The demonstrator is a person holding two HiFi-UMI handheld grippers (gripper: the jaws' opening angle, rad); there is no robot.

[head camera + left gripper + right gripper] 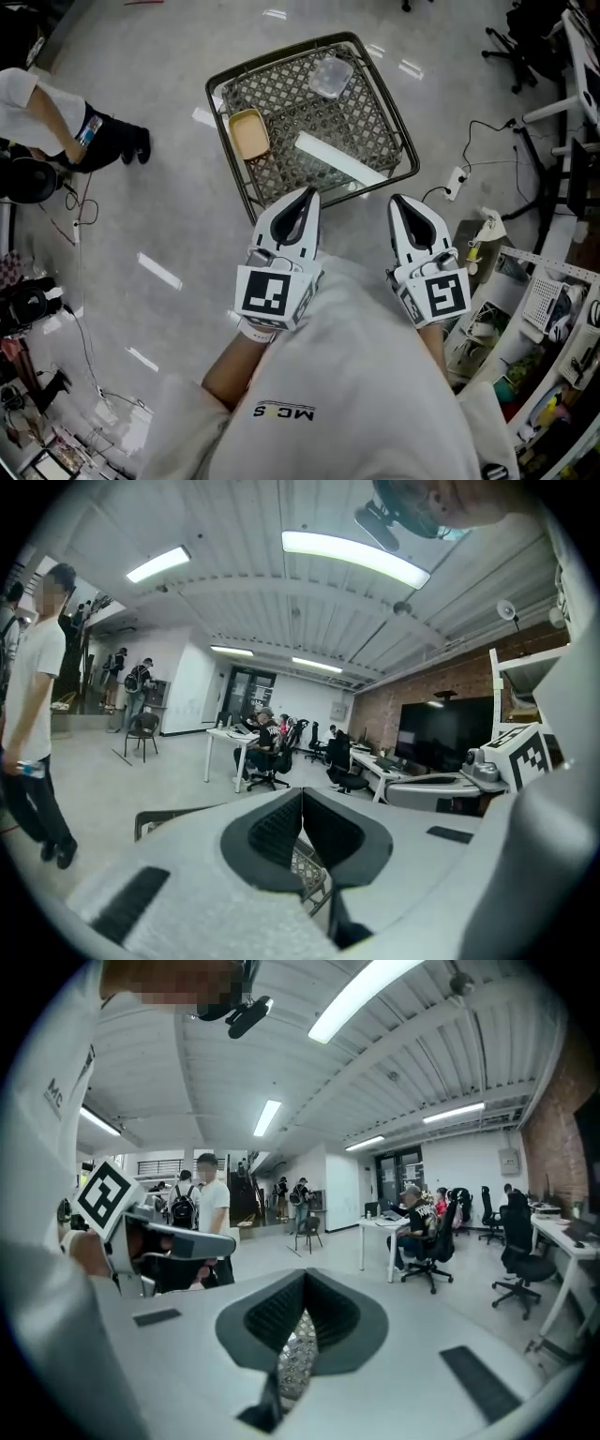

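Observation:
In the head view I hold both grippers side by side above a wire basket [240, 187] that stands on the grey floor. My left gripper [307, 194] is shut with nothing in it, its tip over the basket's near rim. My right gripper [398, 202] is shut and empty too, just off the basket's near right corner. Inside the basket lie a tan rectangular dish [248, 133], a clear plastic container [331, 76] and a long white strip [339, 159]. The left gripper view shows the closed tips [302, 795] pointing into the room; the right gripper view shows the same [303, 1279].
A person in white and black [56, 117] crouches at the far left. Cables and a power strip [457, 180] lie right of the basket. Shelving with clutter [534, 319] stands at the right. Desks, office chairs and seated people [422, 1227] fill the room beyond.

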